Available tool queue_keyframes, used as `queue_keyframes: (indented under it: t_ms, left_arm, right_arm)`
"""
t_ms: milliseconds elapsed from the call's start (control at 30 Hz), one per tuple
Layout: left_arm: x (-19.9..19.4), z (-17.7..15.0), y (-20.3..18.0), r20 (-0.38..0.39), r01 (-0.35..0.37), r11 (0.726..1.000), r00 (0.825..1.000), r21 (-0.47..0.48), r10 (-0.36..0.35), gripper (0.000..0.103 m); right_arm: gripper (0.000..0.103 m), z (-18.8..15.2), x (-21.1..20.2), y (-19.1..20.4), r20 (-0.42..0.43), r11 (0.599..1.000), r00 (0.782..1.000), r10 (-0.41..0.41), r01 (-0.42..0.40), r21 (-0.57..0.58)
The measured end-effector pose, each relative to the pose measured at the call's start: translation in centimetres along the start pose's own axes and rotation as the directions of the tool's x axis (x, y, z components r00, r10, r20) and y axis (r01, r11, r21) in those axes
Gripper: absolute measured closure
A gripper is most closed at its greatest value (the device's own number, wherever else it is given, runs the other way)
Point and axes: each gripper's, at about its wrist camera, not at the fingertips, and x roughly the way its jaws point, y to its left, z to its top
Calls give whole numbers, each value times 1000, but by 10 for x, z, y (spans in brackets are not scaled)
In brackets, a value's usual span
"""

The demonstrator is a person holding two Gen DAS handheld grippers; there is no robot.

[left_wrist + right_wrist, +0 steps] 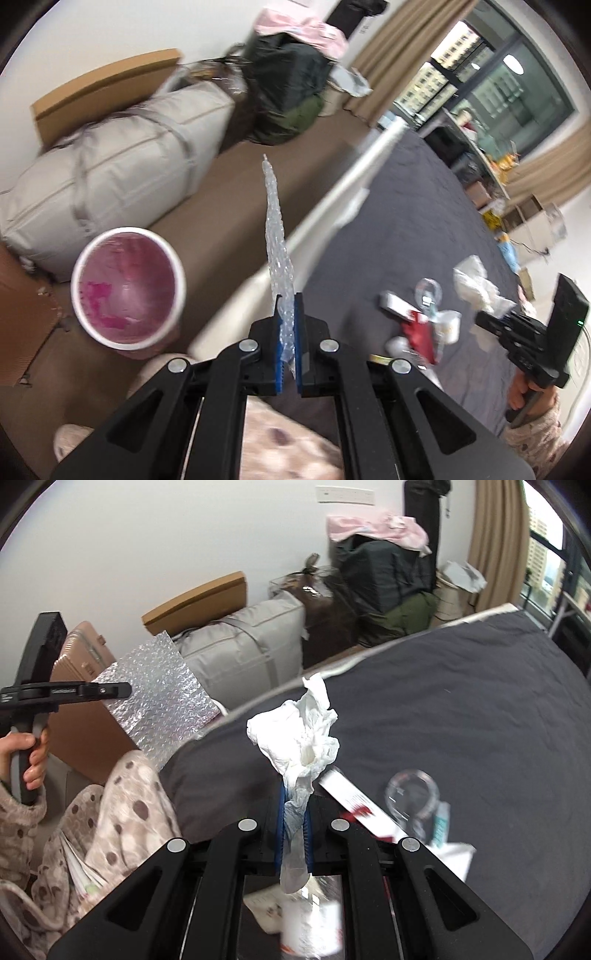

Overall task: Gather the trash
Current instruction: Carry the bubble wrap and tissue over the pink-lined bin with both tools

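My left gripper (290, 314) is shut on a sheet of clear bubble wrap (275, 236), seen edge-on, held above the floor beside the bed. A pink-lined trash bin (127, 291) stands on the floor down to its left. The sheet shows flat in the right wrist view (162, 701), with the left gripper (127, 689) at far left. My right gripper (295, 801) is shut on a crumpled white tissue (299, 734) and holds it above the dark grey bed cover (461, 701). It also shows in the left wrist view (484, 319), with the tissue (476, 288).
More trash lies on the bed: a red-and-white wrapper (413, 325), a clear plastic lid (412, 794), a white cup (448, 326). A grey storage bag (110, 177), cardboard (99, 92), dark bags (288, 88) and a brown suitcase (85, 653) line the wall.
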Motion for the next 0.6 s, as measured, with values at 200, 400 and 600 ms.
queue_keyframes:
  t_ms: [200,400,600]
  left_arm:
    - [10,15,71,-2,-76,997,997,-34,76,99]
    - [42,27,131,-51,-116,991,992,-64,113,99]
    - [90,29,181,-125,-155,984,982,-86,144,99]
  right_arm:
    - [96,13,19,22,-27,999,999,38,-38,19]
    - [96,28,28,40,-33,998,999,35,-33,52]
    - [96,37,35,55,-62,999,998,2,1,50]
